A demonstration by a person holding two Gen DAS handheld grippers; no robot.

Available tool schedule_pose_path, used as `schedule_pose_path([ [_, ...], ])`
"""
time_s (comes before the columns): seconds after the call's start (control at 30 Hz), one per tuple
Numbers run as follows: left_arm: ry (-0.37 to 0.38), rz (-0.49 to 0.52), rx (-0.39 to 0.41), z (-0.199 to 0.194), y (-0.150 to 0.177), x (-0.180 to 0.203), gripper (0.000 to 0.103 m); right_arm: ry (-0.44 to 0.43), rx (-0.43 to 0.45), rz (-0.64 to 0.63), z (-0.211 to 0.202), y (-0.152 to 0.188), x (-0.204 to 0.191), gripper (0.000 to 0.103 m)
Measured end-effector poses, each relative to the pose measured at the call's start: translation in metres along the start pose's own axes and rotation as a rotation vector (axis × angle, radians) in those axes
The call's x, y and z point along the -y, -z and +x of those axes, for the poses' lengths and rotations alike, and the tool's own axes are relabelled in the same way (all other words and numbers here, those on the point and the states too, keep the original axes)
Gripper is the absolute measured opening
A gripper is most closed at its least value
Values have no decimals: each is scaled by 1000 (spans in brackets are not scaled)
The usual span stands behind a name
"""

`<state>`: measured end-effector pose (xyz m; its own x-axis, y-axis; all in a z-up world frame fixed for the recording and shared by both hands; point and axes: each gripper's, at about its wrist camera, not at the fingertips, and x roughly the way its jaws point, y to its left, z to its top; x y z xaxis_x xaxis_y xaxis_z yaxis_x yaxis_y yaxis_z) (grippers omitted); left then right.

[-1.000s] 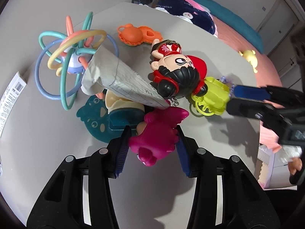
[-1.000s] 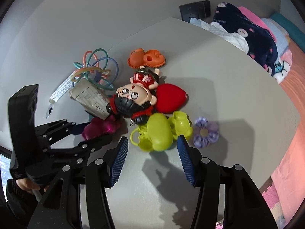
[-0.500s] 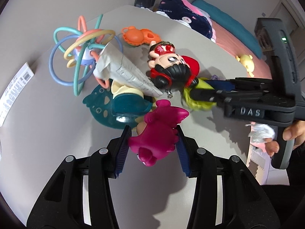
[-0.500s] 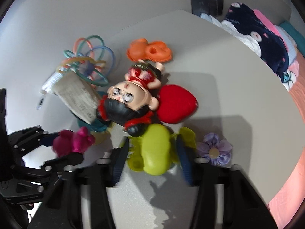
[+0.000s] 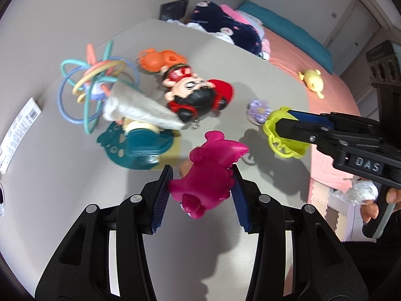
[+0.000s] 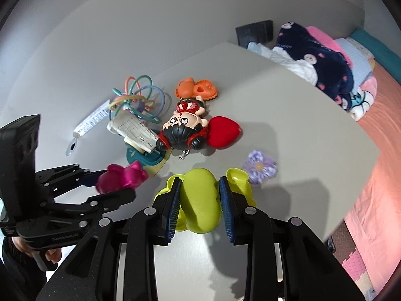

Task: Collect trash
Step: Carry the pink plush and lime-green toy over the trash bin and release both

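Observation:
My left gripper [image 5: 200, 184] is shut on a magenta toy figure [image 5: 211, 173] and holds it above the grey table [image 5: 62, 175]. My right gripper [image 6: 199, 200] is shut on a yellow-green plastic toy [image 6: 199, 200], lifted off the table; it also shows in the left wrist view [image 5: 283, 135]. A crumpled paper wad with writing [image 5: 140, 109] lies on a teal toy [image 5: 135, 145], next to a black-haired doll [image 5: 198, 97] with a red heart [image 6: 221, 131]. The paper also shows in the right wrist view [image 6: 134, 131].
Coloured ring toy [image 5: 97, 80], orange toy [image 5: 160, 59] and purple flower [image 5: 259, 109] lie on the table. A barcode label [image 5: 18, 125] lies at the left edge. A bed with clothes [image 6: 325, 57] and a yellow plush [image 5: 312, 80] lies beyond the table.
Both grippers have lifted and pulled back with their toys. The right gripper closed on the yellow-green toy and carried it away from the doll, uncovering the purple flower.

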<state>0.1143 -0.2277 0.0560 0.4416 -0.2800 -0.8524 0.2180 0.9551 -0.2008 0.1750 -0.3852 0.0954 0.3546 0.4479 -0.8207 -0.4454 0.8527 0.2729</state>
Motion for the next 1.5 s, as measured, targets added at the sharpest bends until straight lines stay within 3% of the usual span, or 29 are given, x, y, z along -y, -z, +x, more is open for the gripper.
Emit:
schedule_pose_path([
  [0.4,55,152,-15,13,-16,72,45,62,73,119,-58,38,49,32],
  [0.73,143,331,-58,42,-34,162,45,124,131,278,-108,80,111,32],
  [1.1,247,502,-135,83,-33,258,46,247,159,454,-158,145,181,32],
  [1.4,284,583,-216,112,-19,306,46,300,136,563,-173,188,218,32],
  [1.43,272,589,-235,117,-18,308,50,303,122,567,-172,189,220,34],
  [1.5,192,583,-232,121,-18,311,96,327,117,582,-174,193,224,53],
])
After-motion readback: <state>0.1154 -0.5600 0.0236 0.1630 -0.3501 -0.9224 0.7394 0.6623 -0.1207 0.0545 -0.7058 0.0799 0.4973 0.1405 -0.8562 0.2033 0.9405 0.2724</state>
